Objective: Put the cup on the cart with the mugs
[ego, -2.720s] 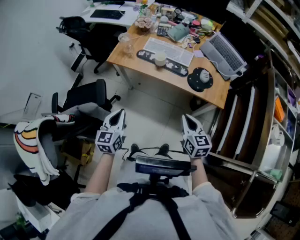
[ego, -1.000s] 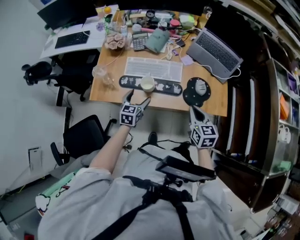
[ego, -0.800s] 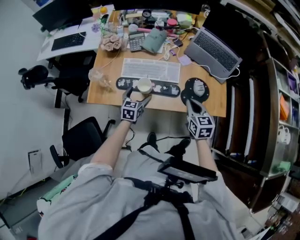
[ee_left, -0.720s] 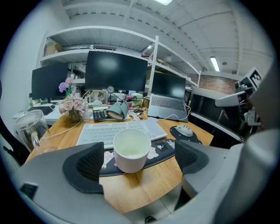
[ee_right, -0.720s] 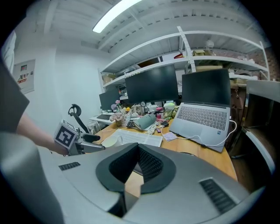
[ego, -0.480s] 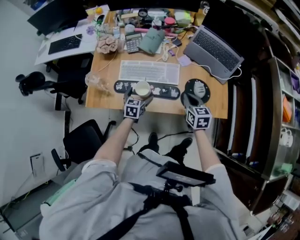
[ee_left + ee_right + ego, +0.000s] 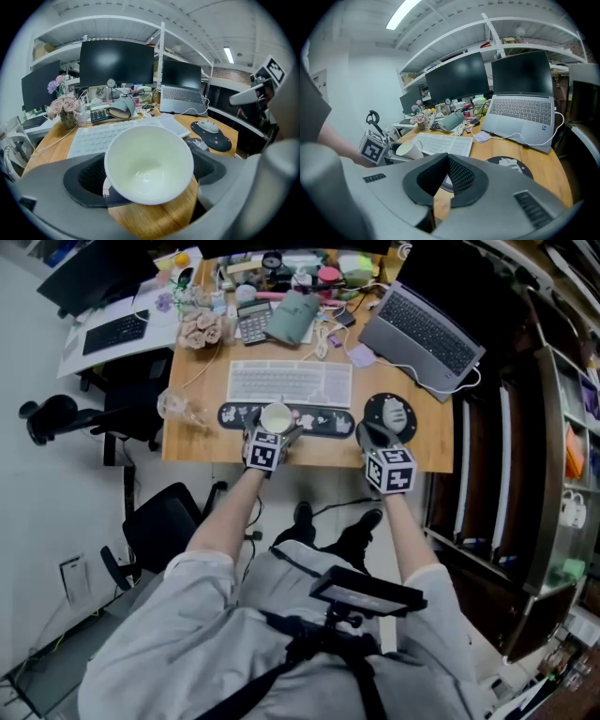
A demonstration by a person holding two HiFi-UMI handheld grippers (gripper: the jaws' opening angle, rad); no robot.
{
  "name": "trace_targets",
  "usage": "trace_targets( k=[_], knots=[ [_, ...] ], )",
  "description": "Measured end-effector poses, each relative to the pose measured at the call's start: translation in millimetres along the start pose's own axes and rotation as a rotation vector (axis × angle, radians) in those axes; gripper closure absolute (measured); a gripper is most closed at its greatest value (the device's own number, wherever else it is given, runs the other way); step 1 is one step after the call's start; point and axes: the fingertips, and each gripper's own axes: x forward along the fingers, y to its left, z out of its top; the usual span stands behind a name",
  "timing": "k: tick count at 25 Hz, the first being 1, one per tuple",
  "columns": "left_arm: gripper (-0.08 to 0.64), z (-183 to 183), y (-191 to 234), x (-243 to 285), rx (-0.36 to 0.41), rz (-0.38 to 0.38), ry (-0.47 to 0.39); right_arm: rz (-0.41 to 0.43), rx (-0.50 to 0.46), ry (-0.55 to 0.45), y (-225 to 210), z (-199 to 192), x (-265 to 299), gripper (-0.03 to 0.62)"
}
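A white cup [image 7: 276, 415] with a handle stands on the dark wrist rest [image 7: 323, 422] at the front of the wooden desk [image 7: 427, 448]. My left gripper [image 7: 274, 431] has its jaws spread wide, one on each side of the cup. In the left gripper view I look into the empty cup [image 7: 149, 164] between the two dark pads [image 7: 86, 177]. Whether the pads touch it is unclear. My right gripper [image 7: 370, 433] hovers shut and empty by the round mouse pad [image 7: 391, 418]. From the right gripper view, the cup [image 7: 408, 150] shows at the left beside the left gripper's marker cube [image 7: 371, 146].
Behind the cup lie a white keyboard [image 7: 290, 383], a laptop [image 7: 422, 329], a calculator and desk clutter. A clear glass [image 7: 173, 406] stands at the desk's left corner. A black chair [image 7: 164, 521] is at my left. Metal shelving with white mugs [image 7: 568, 512] stands at the right.
I have come up to the desk. My left gripper reached forward until the cup sat between its jaws, which spread wider. My right gripper came up to the mouse pad.
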Motion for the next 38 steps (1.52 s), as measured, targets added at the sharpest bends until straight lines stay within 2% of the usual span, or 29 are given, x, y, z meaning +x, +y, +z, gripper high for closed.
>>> trace_targets(
  k=[2, 3, 4, 11, 17, 25, 30, 34, 38],
  knots=[
    [0.033, 1.2, 2.2, 1.0, 0.008, 0.018, -0.002, 0.001, -0.011, 0.004, 1.8, -1.9, -1.8, 0.597],
    [0.107, 2.4, 3.1, 0.9, 0.012, 0.029, -0.003, 0.0, -0.013, 0.005, 1.6, -2.8, -3.0, 0.597],
    [0.115, 3.4, 3.6, 0.8, 0.014, 0.037, -0.003, -0.002, -0.013, 0.007, 1.0, -3.9, -4.1, 0.597],
    [0.12, 7.7, 2.4, 0.2, 0.028, 0.036, 0.001, -0.008, -0.021, 0.017, -1.0, -8.6, -6.4, 0.597],
    [0.121, 28.7, -6.8, -11.1, 0.075, -0.018, -0.016, 0.008, -0.041, 0.02, 3.7, -9.4, -7.5, 0.597],
    [0.121, 91.3, -34.0, -70.8, 0.132, -0.146, -0.067, -0.028, -0.04, -0.027, 0.5, 6.6, -41.9, 0.596],
    [0.121, 133.9, -71.5, -119.3, 0.204, -0.266, -0.129, -0.072, -0.035, -0.067, -0.4, 13.3, -82.1, 0.595],
    [0.121, 156.5, -101.2, -151.7, 0.275, -0.351, -0.152, -0.123, -0.033, -0.107, 4.8, 17.5, -133.0, 0.596],
    [0.121, 173.2, -136.1, -170.5, 0.329, -0.458, -0.154, -0.212, 0.001, -0.168, -1.4, 19.9, -183.2, 0.596]
  ],
)
